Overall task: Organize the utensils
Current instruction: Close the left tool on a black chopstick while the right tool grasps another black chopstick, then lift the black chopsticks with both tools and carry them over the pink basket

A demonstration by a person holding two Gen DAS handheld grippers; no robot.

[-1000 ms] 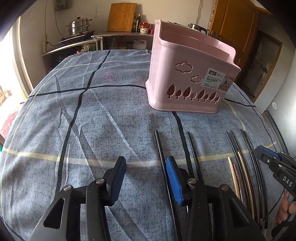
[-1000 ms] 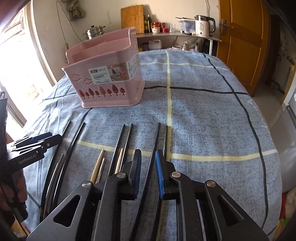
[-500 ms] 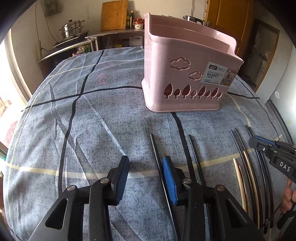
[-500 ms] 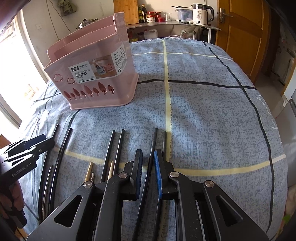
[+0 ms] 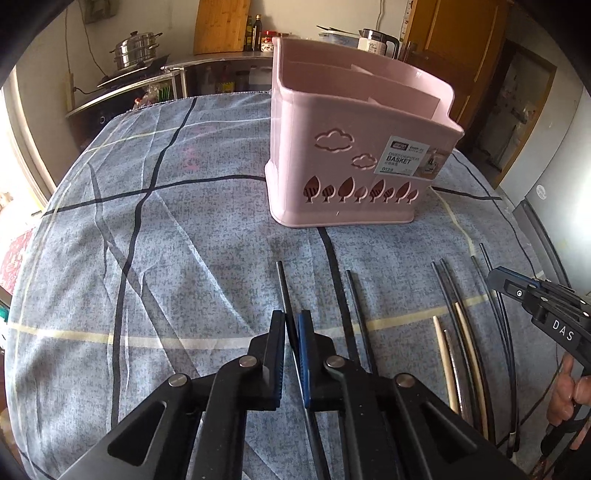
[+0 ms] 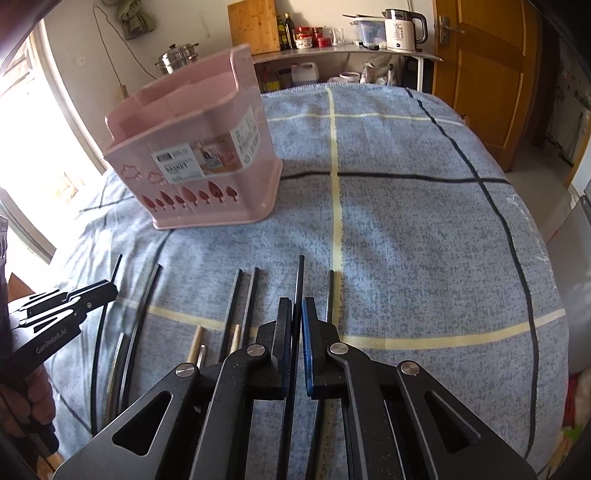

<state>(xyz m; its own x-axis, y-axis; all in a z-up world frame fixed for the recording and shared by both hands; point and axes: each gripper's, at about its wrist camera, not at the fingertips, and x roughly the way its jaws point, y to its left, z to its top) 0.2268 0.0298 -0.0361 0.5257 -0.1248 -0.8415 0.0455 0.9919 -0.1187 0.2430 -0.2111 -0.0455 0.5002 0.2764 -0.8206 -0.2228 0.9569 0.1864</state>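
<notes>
A pink utensil basket [image 5: 354, 147] stands upright on the blue checked cloth [image 5: 166, 229], beyond a row of chopsticks. My left gripper [image 5: 291, 318] points down at the cloth. Its jaws are closing, and the pads press on the leftmost black chopstick [image 5: 282, 280], whose tip sticks out ahead. In the right wrist view my right gripper [image 6: 296, 305] is closing the same way on another black chopstick [image 6: 300, 273]. The basket [image 6: 199, 166] stands to its far left. Each gripper shows at the edge of the other's view: the right gripper [image 5: 517, 291] and the left gripper [image 6: 74, 299].
Several more black, pale wooden and metal chopsticks [image 5: 458, 332] lie side by side between the two grippers, and one black chopstick [image 6: 330, 295] lies just right of the held one. A counter with a pot [image 5: 135, 50] and a kettle [image 6: 404, 29] runs behind the table. A wooden door [image 6: 484, 74] is at the right.
Both grippers' jaws have closed, the left from wide apart and the right from a narrow gap. Each now pinches a black chopstick. Neither hand has travelled much.
</notes>
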